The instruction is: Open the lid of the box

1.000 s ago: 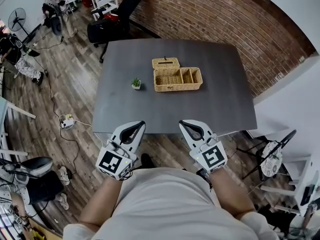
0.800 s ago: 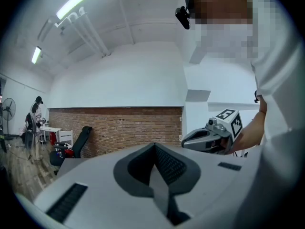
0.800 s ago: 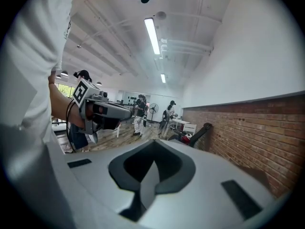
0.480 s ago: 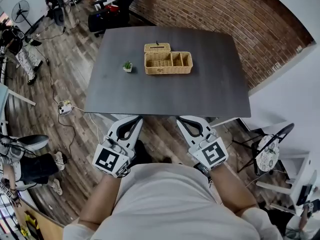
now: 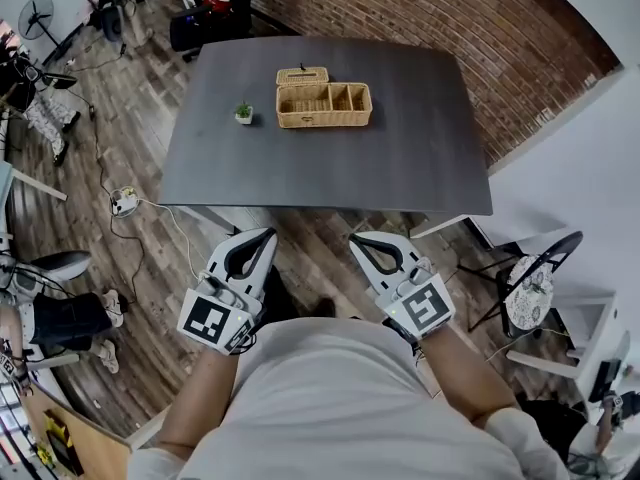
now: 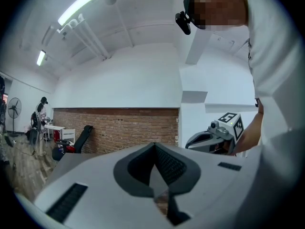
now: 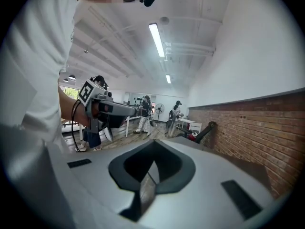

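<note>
We are holding the left gripper [image 5: 266, 235] and right gripper [image 5: 357, 239] clenched and empty off the desk's [image 5: 330, 173] near edge, judging the lid [image 5: 302, 75] already lying open behind the wicker box [image 5: 323, 105] toward the far edge, so nothing needs regripping.

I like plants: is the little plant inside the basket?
No, the little plant stands on the table, left of the basket and apart from it.

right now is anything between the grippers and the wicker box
Nothing visible does. The left gripper and right gripper hang short of the table, with only bare tabletop before the wicker box. The small plant sits left of it.
</note>
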